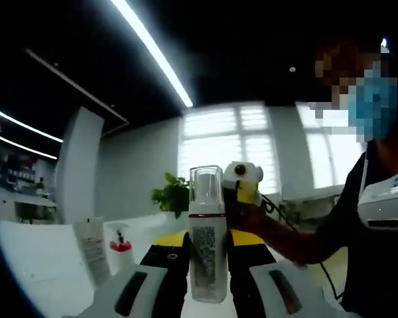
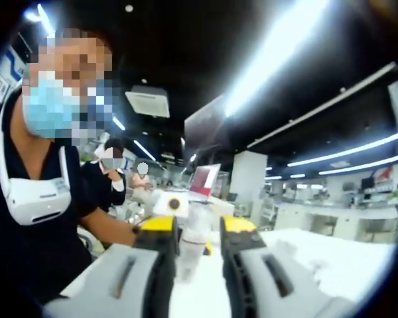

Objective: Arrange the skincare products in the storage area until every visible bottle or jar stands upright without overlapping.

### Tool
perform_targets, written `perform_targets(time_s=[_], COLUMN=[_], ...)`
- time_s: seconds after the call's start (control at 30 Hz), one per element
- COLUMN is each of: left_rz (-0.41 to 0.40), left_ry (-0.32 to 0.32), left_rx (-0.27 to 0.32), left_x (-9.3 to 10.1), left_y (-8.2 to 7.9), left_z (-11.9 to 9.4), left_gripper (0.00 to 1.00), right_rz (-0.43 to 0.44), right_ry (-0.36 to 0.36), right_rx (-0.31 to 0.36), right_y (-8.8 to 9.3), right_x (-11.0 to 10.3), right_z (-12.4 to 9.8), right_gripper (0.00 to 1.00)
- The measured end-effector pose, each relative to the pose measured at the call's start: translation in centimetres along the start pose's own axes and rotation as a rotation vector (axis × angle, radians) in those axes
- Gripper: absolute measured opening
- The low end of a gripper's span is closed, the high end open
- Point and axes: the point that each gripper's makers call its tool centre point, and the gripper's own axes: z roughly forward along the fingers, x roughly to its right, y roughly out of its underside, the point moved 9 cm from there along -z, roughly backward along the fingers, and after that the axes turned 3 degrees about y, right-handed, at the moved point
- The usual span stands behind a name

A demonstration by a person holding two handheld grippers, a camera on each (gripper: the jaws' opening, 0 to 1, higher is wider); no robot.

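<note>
A white bottle [image 1: 207, 255] with a clear cap, a red band and a printed label stands upright between my left gripper's [image 1: 207, 265] black, yellow-tipped fingers, which press on both its sides. Behind it, a person's hand holds the right gripper [image 1: 242, 182], which faces this way. In the right gripper view the same bottle [image 2: 192, 248] sits between my right gripper's [image 2: 199, 242] yellow tips, with a small gap on its right side. Just beyond it is the left gripper [image 2: 174, 202]. A white tube [image 1: 93, 252] and a small red-capped bottle [image 1: 121, 255] stand on the white table [image 1: 33, 265] at the left.
A green plant [image 1: 172, 195] stands behind the table in front of bright windows. The person holding the grippers is close, at the right of the left gripper view and at the left of the right gripper view. The white table [image 2: 331, 258] stretches right; other people sit farther back.
</note>
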Motion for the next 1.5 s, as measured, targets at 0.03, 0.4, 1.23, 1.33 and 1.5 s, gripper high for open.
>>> perform_targets(time_s=[0.03, 0.4, 1.23, 1.33, 1.5], left_rz=[0.003, -0.016, -0.024, -0.029, -0.029], left_ry=[-0.002, -0.005, 0.015, 0.015, 0.02], left_rx=[-0.002, -0.02, -0.046, -0.045, -0.051], left_x=[-0.2, -1.7, -4.4, -4.7, -5.0], left_y=[0.2, 1.9, 5.1, 5.4, 5.9], left_z=[0.3, 2.4, 6.0, 6.2, 6.5], left_gripper=[0.21, 0.21, 0.21, 0.21, 0.21], right_rz=[0.004, 0.083, 0.146, 0.151, 0.149], right_ry=[0.004, 0.078, 0.175, 0.181, 0.196], right_rx=[-0.001, -0.013, -0.058, -0.064, -0.074], right_y=[0.1, 2.2, 4.6, 4.8, 5.1], right_x=[0.1, 1.9, 4.1, 4.2, 4.4], right_z=[-0.1, -1.6, -3.8, -3.9, -4.1], right_gripper=[0.24, 0.25, 0.21, 0.2, 0.18])
